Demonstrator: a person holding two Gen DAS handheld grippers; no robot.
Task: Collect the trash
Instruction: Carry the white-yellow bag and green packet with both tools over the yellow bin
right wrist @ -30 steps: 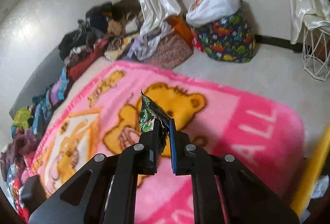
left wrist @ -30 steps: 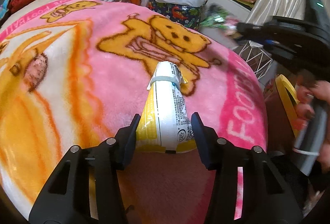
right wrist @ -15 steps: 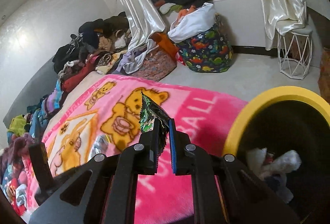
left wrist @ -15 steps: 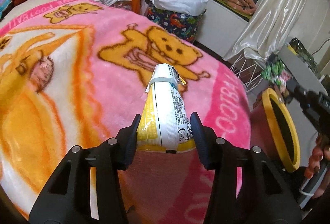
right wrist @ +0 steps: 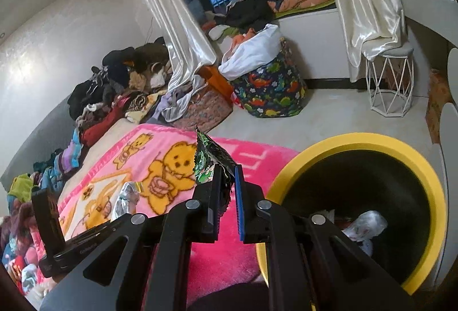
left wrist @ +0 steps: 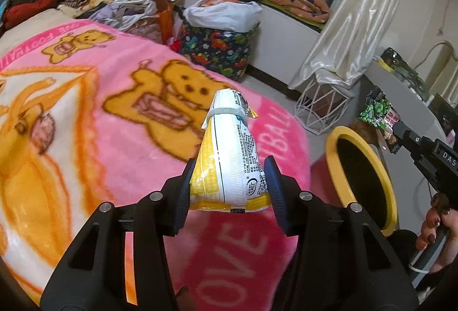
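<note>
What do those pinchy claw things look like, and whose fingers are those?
Both are black plastic. The left gripper has silver screws and dark ribbed pads. The right gripper has one blue pad; white letters mark its side. The hand has dark red nails.

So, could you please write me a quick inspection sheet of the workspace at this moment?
Surface: pink bear-print blanket spread over the bed.
Job's things: white and yellow packet and green wrapper, both held; yellow-rimmed bin beside the bed, with trash inside.
Clutter: clothes pile along the wall; dinosaur-print bag on the floor.
Grippers: left gripper shut on the packet above the blanket; right gripper shut on the wrapper, at the bin's rim.
Cables: thin cable on the far wall.
Surroundings: cream curtains, white wire stool, dark window.
</note>
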